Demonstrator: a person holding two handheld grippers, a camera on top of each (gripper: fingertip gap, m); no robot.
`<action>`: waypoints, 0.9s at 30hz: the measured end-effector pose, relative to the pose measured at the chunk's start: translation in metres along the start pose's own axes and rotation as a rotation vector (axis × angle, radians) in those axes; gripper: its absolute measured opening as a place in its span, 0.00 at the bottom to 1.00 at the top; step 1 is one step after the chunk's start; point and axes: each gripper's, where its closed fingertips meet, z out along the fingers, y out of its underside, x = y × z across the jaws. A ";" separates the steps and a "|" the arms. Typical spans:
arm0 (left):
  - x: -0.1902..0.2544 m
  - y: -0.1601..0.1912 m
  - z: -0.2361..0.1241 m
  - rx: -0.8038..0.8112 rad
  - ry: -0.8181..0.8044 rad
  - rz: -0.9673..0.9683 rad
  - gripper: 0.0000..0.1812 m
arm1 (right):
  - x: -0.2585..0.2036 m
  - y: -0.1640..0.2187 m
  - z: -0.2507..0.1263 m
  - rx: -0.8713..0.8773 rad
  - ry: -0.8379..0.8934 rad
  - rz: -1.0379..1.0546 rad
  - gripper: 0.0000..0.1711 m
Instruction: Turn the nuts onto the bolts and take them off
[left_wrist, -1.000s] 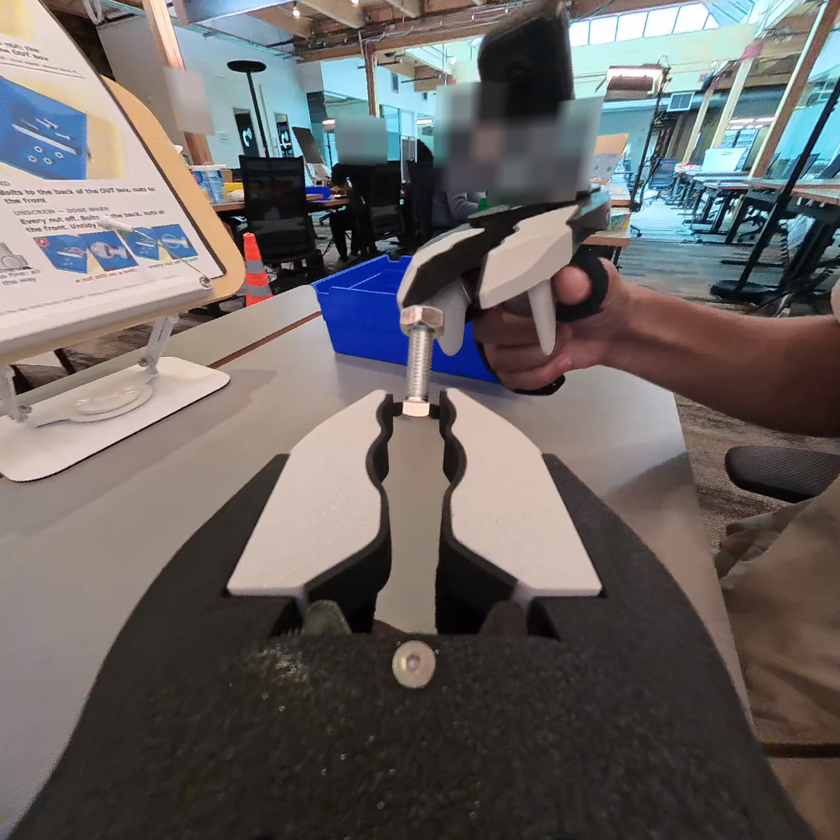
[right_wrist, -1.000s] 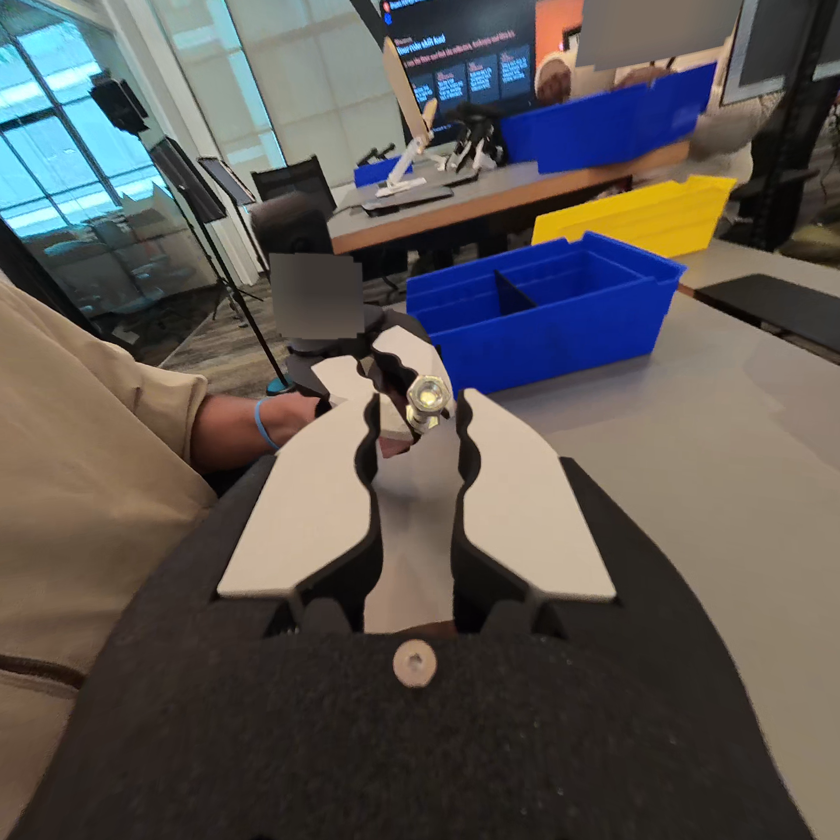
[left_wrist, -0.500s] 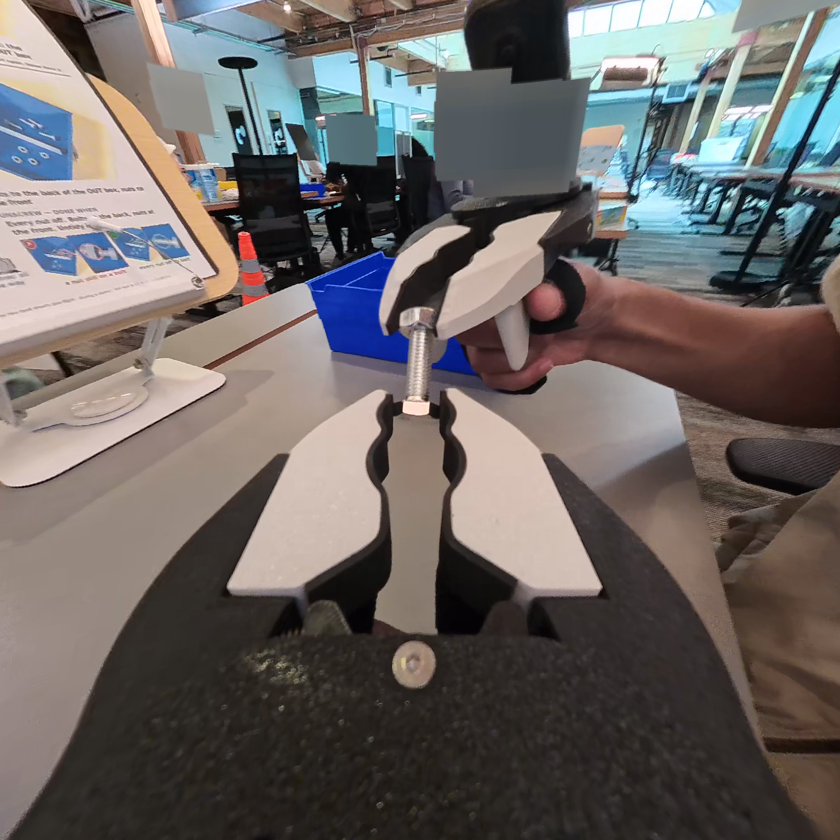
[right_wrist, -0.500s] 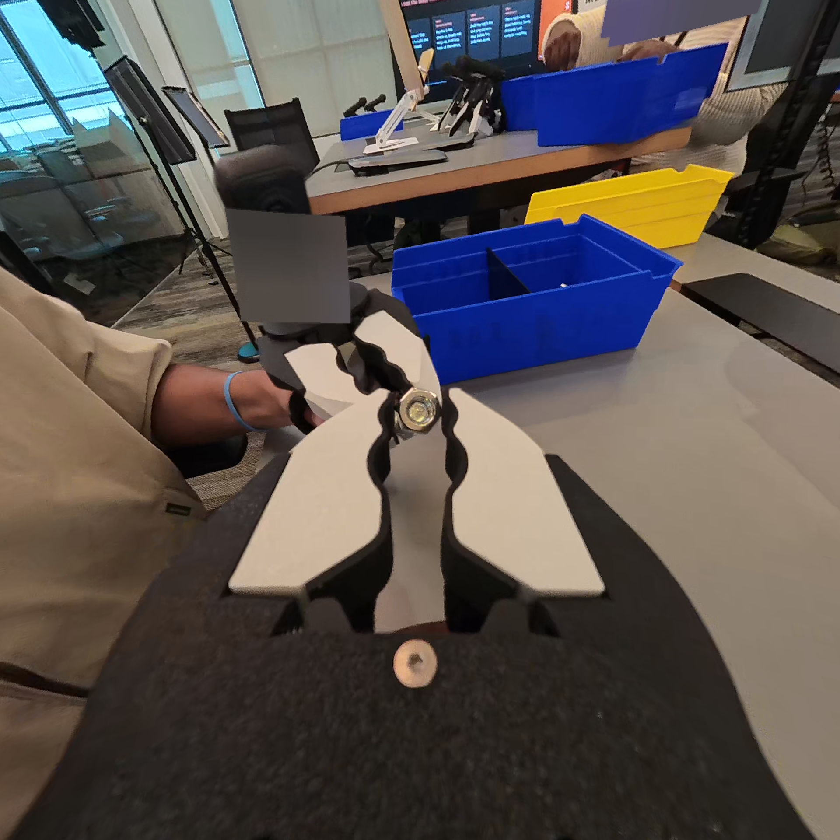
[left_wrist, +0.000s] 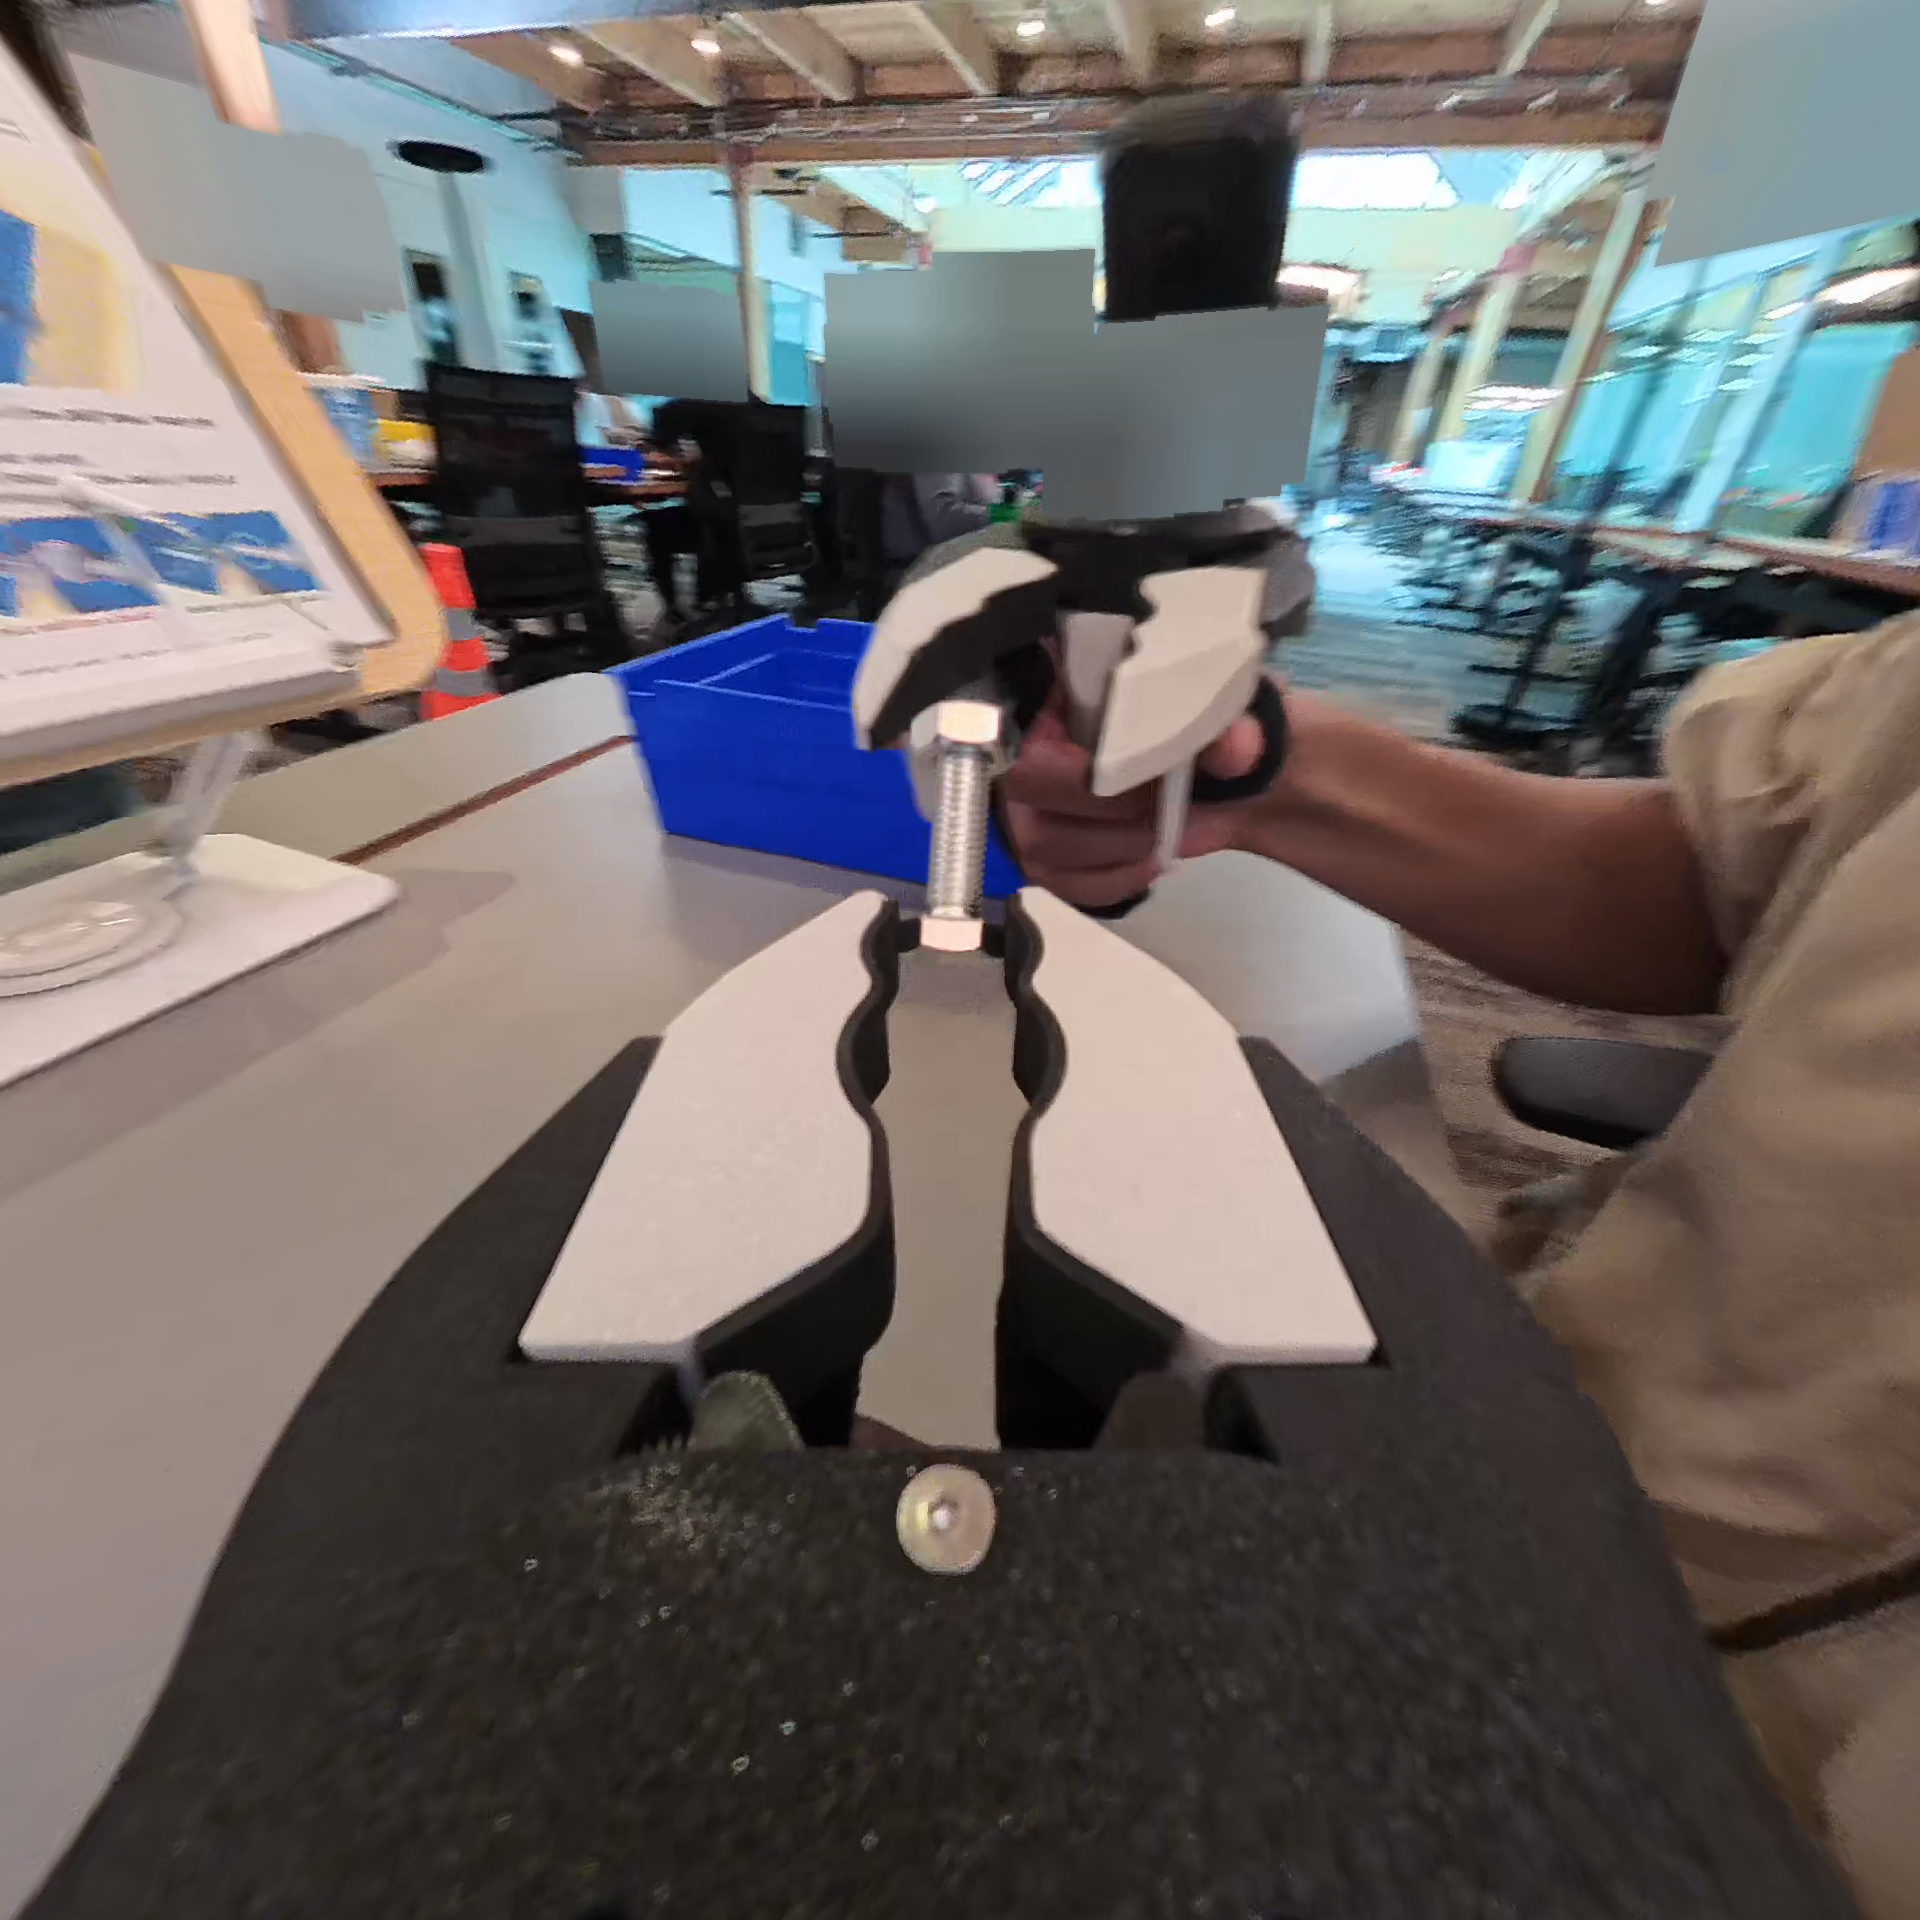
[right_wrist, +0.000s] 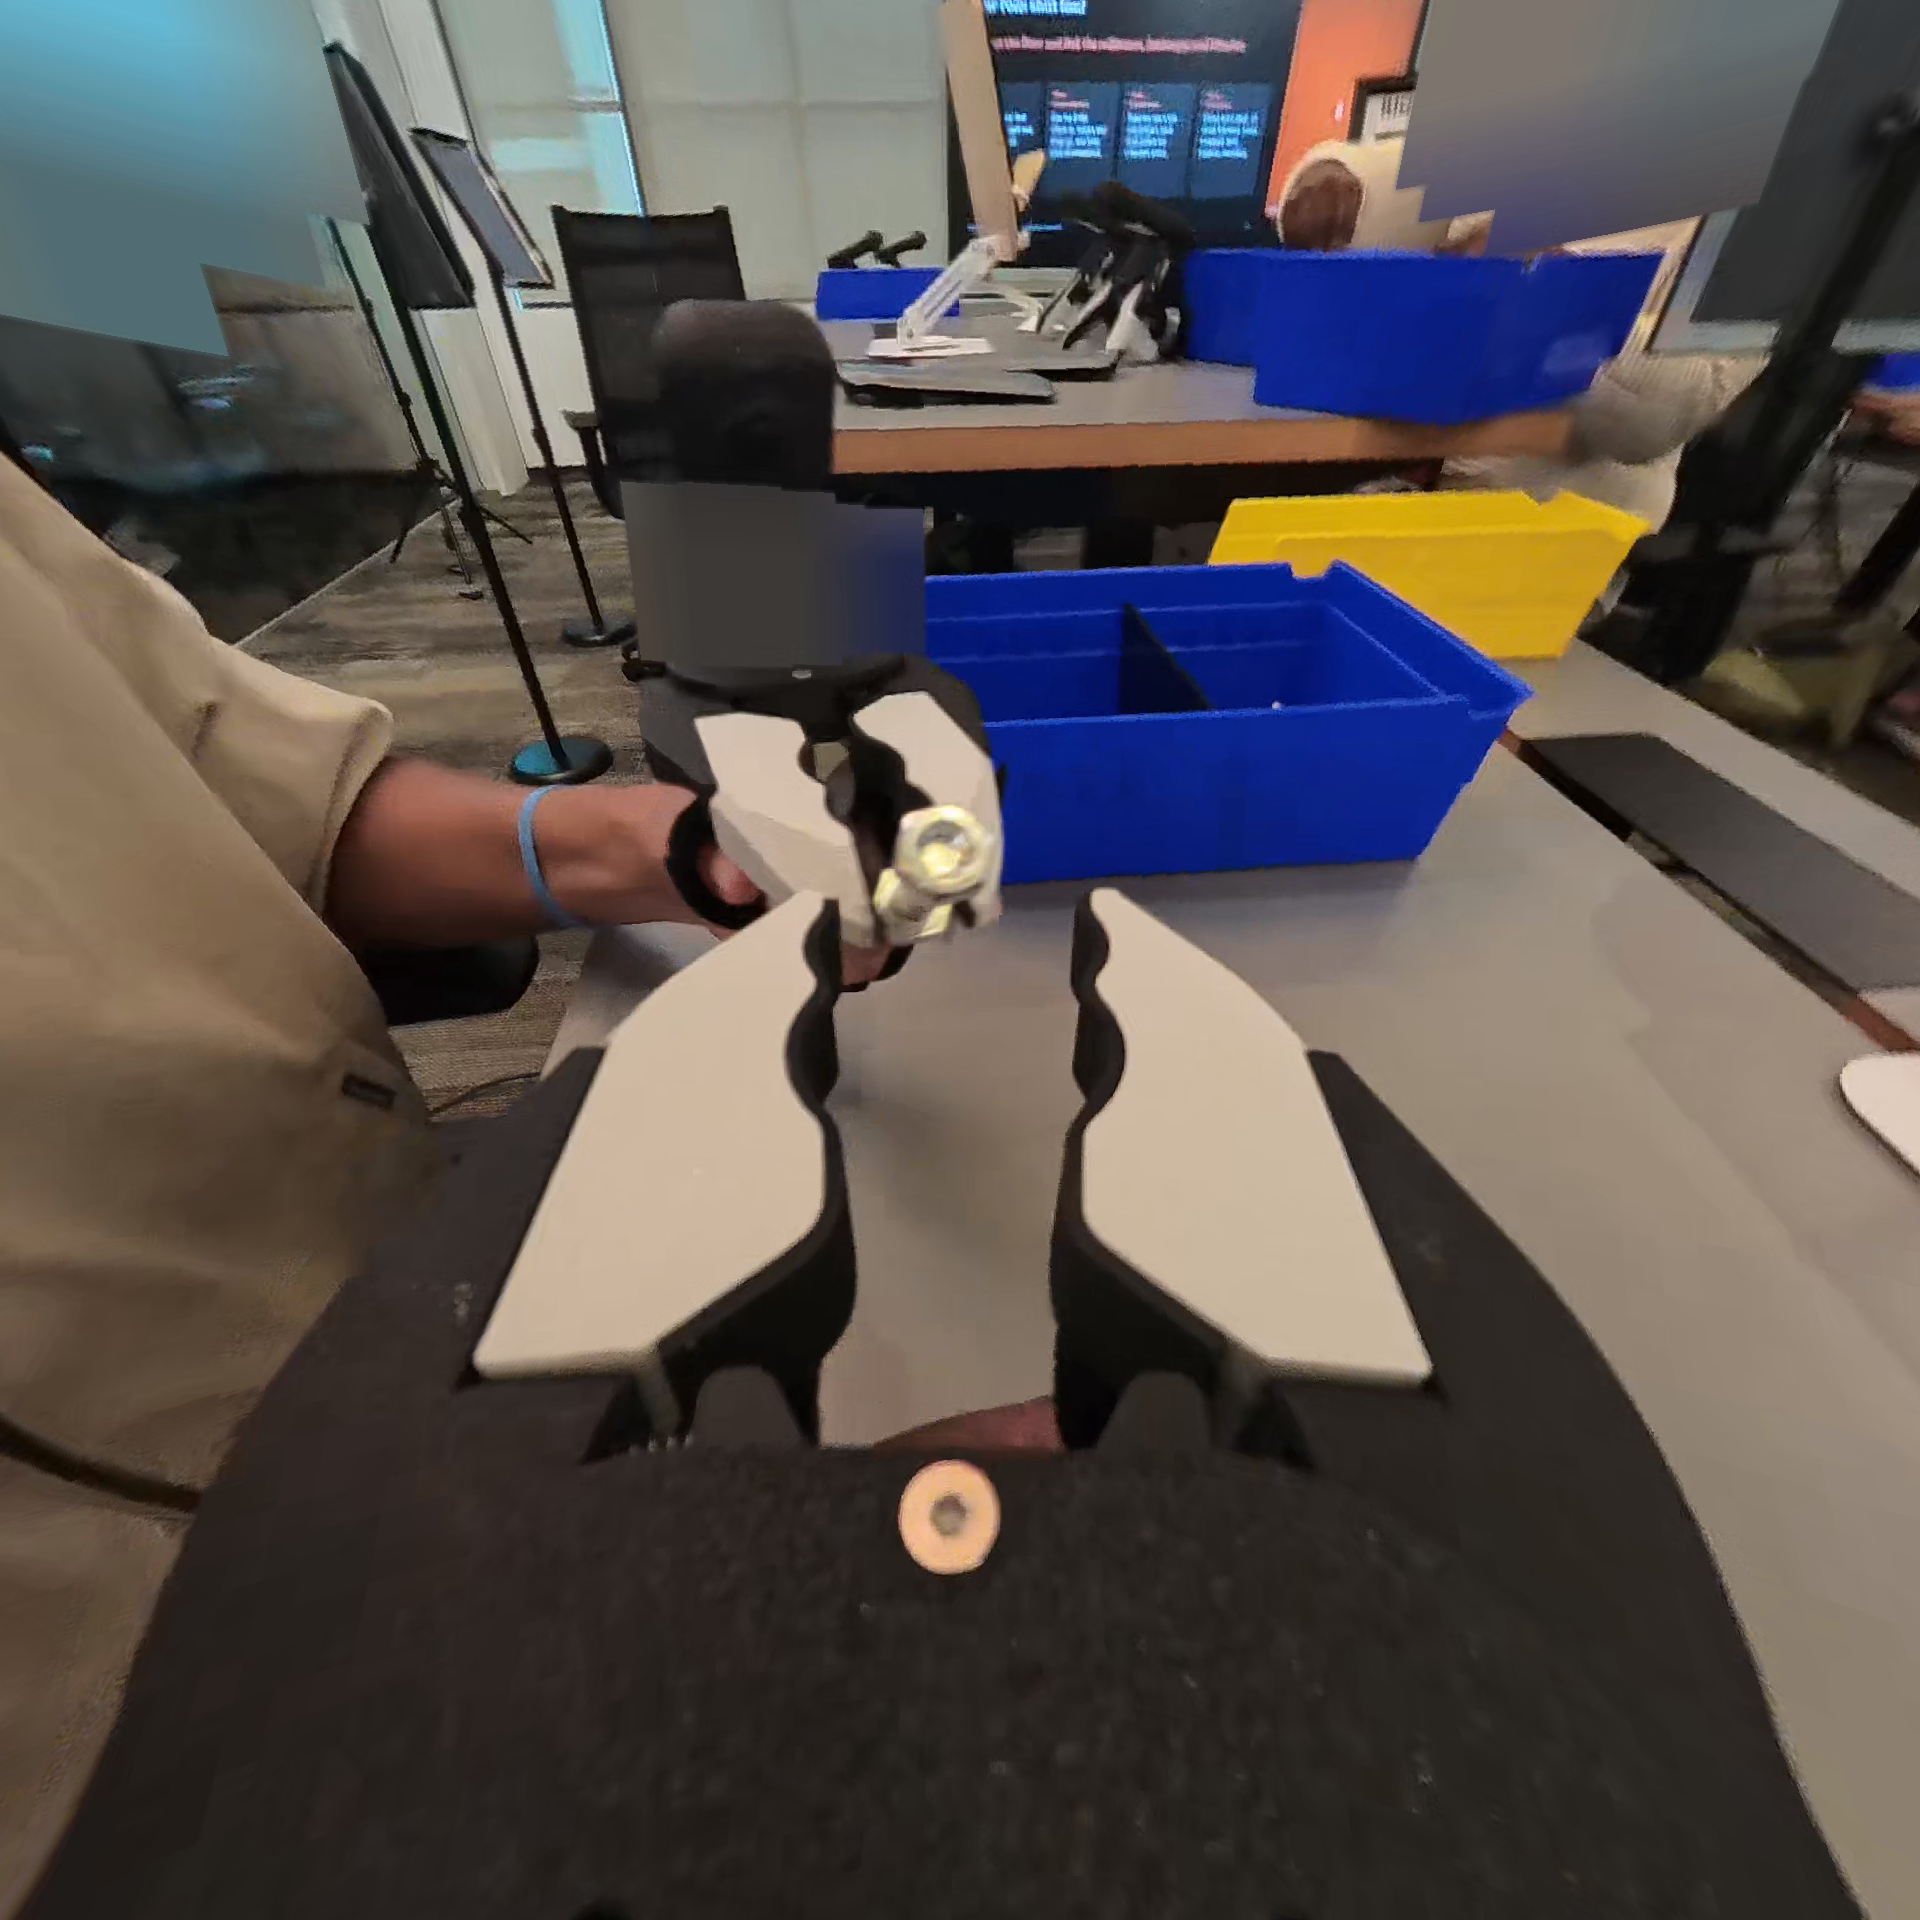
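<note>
Half a second before, the right gripper (right_wrist: 954, 914) pinched the bolt (left_wrist: 958, 821); now its fingers were apart. Left gripper (left_wrist: 950, 932) clamped the nut (left_wrist: 950, 933), not yet off.

An open-plan office turned workshop: exposed wooden ceiling beams (left_wrist: 935, 94), rows of black office chairs (left_wrist: 509, 499) and long desks (right_wrist: 1143, 416), glass walls (left_wrist: 1714, 395), a wall screen (right_wrist: 1132, 104), blue parts bins (right_wrist: 1226, 769), a yellow bin (right_wrist: 1434, 571) and an orange traffic cone (left_wrist: 452, 634).
</note>
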 end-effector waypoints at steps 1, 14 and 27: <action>0.007 0.000 0.000 -0.001 0.056 -0.029 0.10 | -0.004 -0.001 -0.001 0.013 -0.024 -0.029 0.25; 0.021 -0.001 0.002 -0.011 0.135 -0.041 0.10 | -0.020 -0.002 0.000 -0.004 -0.095 -0.039 0.11; 0.004 -0.005 0.003 -0.054 -0.093 0.132 0.10 | -0.010 -0.008 -0.001 0.072 0.048 0.228 0.24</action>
